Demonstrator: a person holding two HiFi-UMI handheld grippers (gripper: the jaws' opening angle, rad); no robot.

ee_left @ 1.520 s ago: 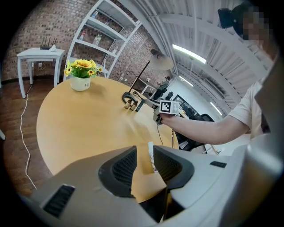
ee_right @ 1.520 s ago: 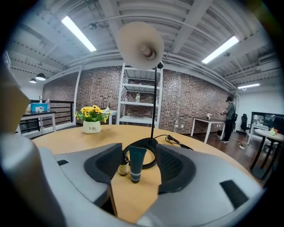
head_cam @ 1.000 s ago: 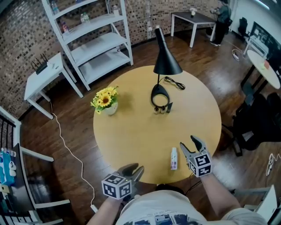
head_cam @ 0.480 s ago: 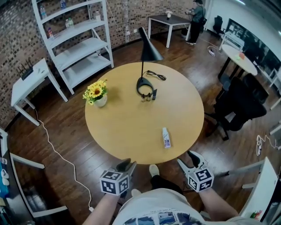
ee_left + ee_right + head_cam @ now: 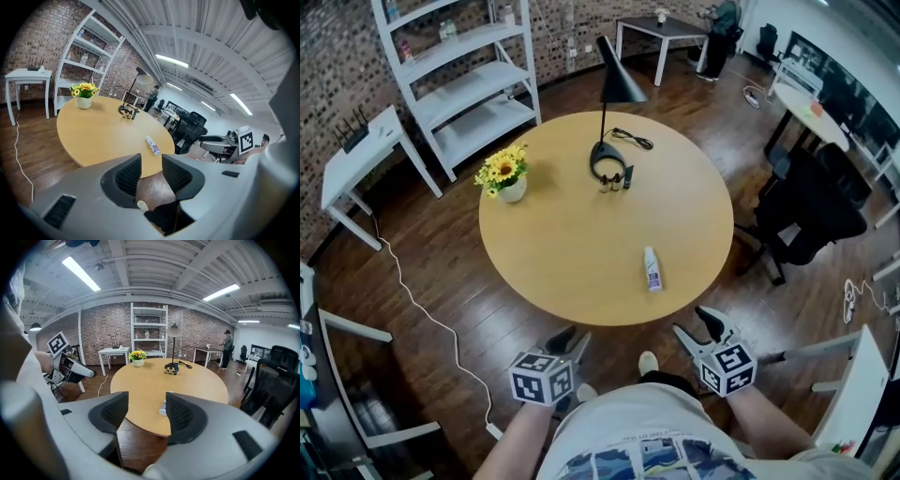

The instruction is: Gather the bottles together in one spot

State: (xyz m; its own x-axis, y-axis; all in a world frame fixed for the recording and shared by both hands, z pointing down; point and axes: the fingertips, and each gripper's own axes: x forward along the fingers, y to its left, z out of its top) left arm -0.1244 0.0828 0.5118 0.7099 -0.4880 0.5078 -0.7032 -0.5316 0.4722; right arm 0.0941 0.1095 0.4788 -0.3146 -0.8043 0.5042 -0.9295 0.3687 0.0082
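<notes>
You have no words, numbers or brand names to read here. The bottle (image 5: 652,270) has a label (image 5: 653,276) with purple print, but it's too small to make out in any view. The cube (image 5: 540,378) on your left gripper (image 5: 566,339) and the one on your right gripper (image 5: 697,324) show black-and-white square markers. These are block patterns only, not letters or digits. Your shirt (image 5: 628,461) has a blue and black print along the bottom edge of the head view, and you cannot read it either.
</notes>
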